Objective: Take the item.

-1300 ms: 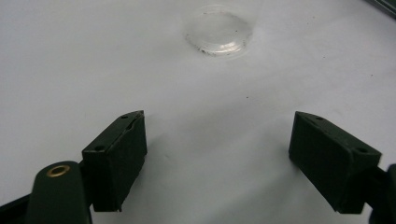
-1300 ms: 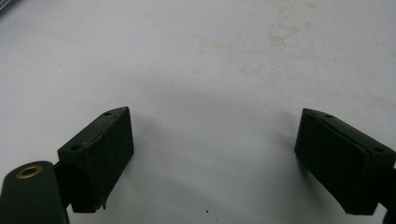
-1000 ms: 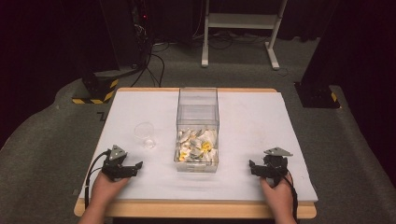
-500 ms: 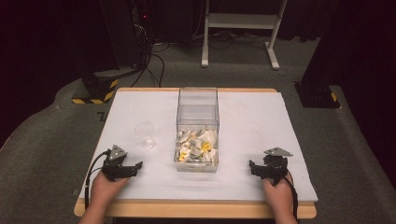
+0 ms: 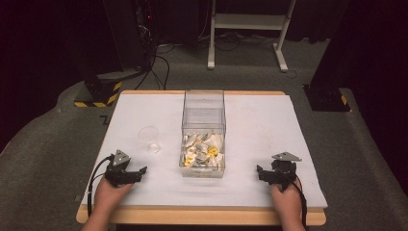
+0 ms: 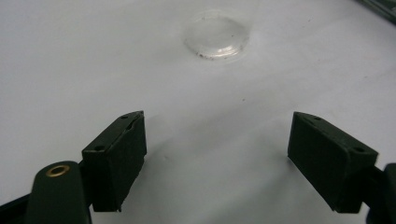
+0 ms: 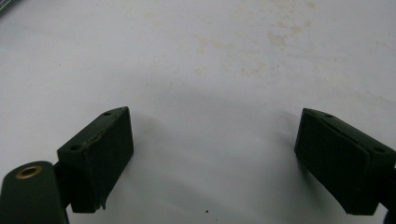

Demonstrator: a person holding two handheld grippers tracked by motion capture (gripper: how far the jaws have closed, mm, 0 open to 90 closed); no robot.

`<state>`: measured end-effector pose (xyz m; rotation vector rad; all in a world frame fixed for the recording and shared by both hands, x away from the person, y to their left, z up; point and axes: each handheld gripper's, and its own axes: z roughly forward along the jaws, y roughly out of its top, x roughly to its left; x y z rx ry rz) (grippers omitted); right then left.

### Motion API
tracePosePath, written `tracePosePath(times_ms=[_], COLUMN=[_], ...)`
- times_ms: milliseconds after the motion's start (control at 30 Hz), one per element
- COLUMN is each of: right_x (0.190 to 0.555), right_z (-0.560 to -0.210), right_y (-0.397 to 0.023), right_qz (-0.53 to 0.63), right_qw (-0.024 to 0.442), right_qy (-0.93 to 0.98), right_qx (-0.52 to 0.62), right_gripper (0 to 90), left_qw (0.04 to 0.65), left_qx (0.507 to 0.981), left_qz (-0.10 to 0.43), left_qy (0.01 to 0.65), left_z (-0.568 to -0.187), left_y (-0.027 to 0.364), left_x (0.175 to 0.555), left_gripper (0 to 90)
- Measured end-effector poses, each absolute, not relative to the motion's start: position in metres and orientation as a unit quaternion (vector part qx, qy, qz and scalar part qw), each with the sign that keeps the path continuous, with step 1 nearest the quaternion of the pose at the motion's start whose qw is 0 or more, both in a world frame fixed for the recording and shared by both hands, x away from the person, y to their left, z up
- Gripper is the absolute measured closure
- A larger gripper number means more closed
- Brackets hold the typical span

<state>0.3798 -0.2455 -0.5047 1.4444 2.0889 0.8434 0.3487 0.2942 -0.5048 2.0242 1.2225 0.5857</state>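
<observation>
High view: both grippers rest low on the white tabletop [image 5: 260, 120] near its front edge, the left gripper [image 5: 140, 172] at the left, the right gripper [image 5: 260, 171] at the right, well apart, with a clear box [image 5: 203, 115] standing between them. Pale and yellow bits [image 5: 202, 151] lie heaped in the box's near end. A small clear cup [image 5: 149, 137] stands just left of the box, beyond the left gripper and apart from it.

Left gripper view has the jaws spread wide with bare tabletop between them — the cup [image 6: 216, 39] sits ahead, slightly right of centre, untouched. Right gripper view shows jaws likewise spread, holding nothing, over a faintly stained patch of tabletop.

I judge this a starting pose: nothing is grasped and no reach has begun. The likely first move is the left gripper going forward to the cup — it would need to straddle the thin wall and close gently, as clear plastic like that probably flexes or slips.
</observation>
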Motion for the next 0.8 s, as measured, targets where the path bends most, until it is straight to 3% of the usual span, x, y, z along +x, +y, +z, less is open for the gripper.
tracePosePath(times_ms=[800], right_x=[0.380], right_z=[-0.505], right_y=[-0.246], right_qz=[0.307], right_qw=[0.230], right_qy=[0.760], right_qx=[0.525], right_gripper=[11.4], left_qw=[0.385], left_qx=[0.785], left_qz=[0.221], left_qy=[0.431], left_z=[-0.490], left_y=[0.273], left_x=[0.334], left_gripper=[20.0])
